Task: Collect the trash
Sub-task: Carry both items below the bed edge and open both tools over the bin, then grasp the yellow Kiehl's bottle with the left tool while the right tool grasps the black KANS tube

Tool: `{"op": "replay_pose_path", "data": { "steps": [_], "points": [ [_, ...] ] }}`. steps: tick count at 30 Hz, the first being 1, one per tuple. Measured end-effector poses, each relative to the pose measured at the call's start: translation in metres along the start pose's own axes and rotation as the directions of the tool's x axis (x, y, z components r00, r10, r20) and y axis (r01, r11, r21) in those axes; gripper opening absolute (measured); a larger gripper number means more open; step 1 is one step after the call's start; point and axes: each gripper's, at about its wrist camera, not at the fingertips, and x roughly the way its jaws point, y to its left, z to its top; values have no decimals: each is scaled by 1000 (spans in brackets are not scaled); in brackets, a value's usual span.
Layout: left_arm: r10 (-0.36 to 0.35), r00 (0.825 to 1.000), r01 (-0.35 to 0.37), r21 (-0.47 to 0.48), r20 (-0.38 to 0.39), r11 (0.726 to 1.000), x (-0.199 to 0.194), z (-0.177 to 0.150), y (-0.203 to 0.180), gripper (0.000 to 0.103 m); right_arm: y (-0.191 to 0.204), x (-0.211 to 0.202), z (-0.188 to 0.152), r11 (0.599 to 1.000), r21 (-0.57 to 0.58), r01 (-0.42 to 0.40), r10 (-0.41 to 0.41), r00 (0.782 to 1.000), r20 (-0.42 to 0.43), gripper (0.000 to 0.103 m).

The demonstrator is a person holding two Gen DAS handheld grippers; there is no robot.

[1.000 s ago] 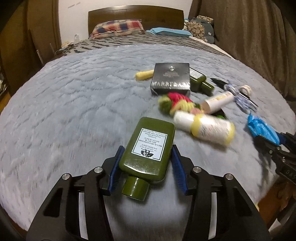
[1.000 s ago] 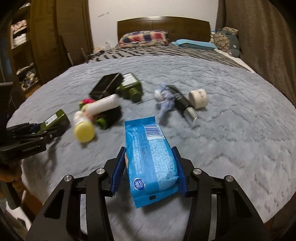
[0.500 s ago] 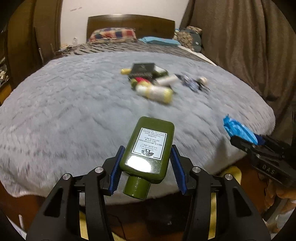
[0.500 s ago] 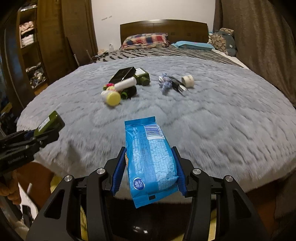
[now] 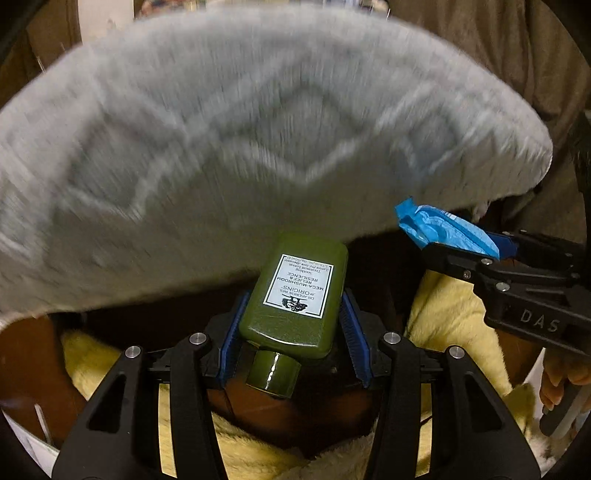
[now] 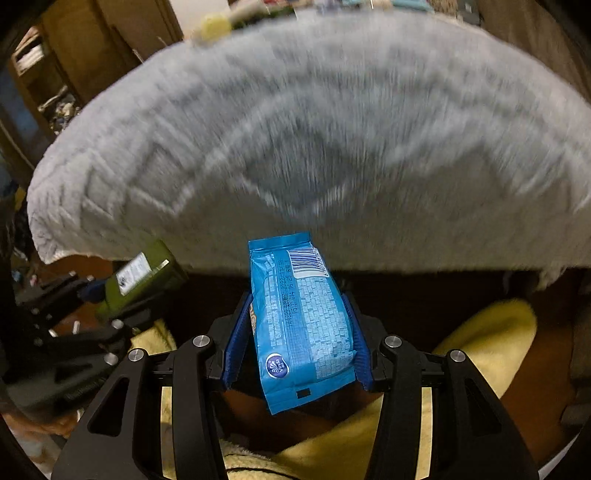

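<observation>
The trash in our grip consists of two items: a green bottle and a blue packet. We hold the green bottle in the left gripper, whose blue pads press against both flat sides of the bottle body. The bottle's round cap points toward the camera and its white label faces up. We hold the blue packet in the right gripper, with the pads closed against its two long sides; the barcode end points away from the camera, and the near end with the round logo hangs past the pads.

Both grippers sit past the near edge of the bed, in front of the grey blanket that hangs over that edge. In the left wrist view, the right gripper appears to the right with the blue packet projecting from it. In the right wrist view, the left gripper appears to the left with the green bottle.

Yellow fabric lies below both grippers. At the far end of the blanket in the right wrist view, a few items show, too blurred to identify.
</observation>
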Motion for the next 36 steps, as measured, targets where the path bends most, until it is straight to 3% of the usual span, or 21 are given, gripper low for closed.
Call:
{"op": "replay_pose_path", "data": {
  "steps": [6, 13, 14, 16, 20, 25, 28, 36],
  "points": [
    [-46, 990, 45, -9, -132, 999, 50, -18, -1, 46, -9, 37, -13, 999, 31, 13, -10, 995, -98, 49],
    [-76, 981, 73, -24, -181, 997, 65, -27, 5, 47, -12, 51, -17, 999, 45, -12, 17, 993, -113, 57],
    [-79, 981, 75, -24, -180, 997, 65, -28, 5, 48, -12, 50, -17, 999, 47, -13, 18, 994, -110, 62],
    [-77, 982, 73, -26, -170, 997, 62, -24, 7, 61, -15, 46, -5, 998, 53, -16, 21, 995, -101, 69],
    [-59, 989, 56, -20, -135, 998, 48, -19, 12, 68, -26, 32, 1, 998, 59, -8, 12, 998, -67, 72],
    [-19, 999, 19, -10, -38, 1000, 11, -8, 17, 78, -30, -9, 19, 997, 59, 40, -43, 998, 53, 81],
    [15, 999, -15, -6, 52, 1000, -21, 2, 15, 85, -31, -46, 34, 996, 61, 59, -69, 983, 171, 90],
    [62, 970, -59, -20, 237, 998, -91, 51, 30, 87, -25, -100, 75, 992, 72, 107, -126, 928, 350, 90]
  ]
}}
